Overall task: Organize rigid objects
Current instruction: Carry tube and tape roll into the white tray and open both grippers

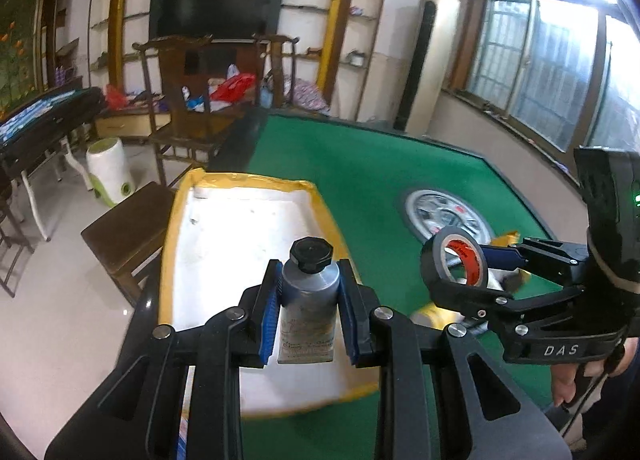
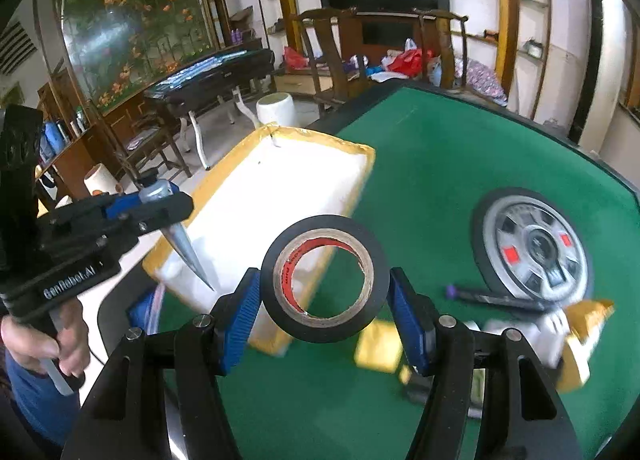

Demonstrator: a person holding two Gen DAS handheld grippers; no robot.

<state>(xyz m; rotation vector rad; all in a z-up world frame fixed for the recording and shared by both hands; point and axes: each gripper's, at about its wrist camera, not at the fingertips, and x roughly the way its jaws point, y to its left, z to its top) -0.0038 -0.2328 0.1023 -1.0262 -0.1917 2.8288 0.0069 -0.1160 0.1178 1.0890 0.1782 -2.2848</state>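
My left gripper [image 1: 308, 296] is shut on a silver tube with a black cap [image 1: 307, 300], held upright above the white tray with a yellow rim [image 1: 240, 228]. The tube also shows in the right wrist view [image 2: 184, 248], hanging over the tray [image 2: 280, 184]. My right gripper [image 2: 324, 292] is shut on a roll of black tape [image 2: 325, 278], held above the green table [image 2: 440, 164] just right of the tray. The tape also shows in the left wrist view [image 1: 456, 260], to the right of the tube.
A round silver disc [image 2: 532, 248] sits in the table's middle. A dark pen [image 2: 496, 296], a yellow block [image 2: 378, 348] and a white and yellow box [image 2: 560, 336] lie near the right gripper. Wooden chairs [image 1: 180, 108] and a stool [image 1: 124, 236] stand beyond the table's left edge.
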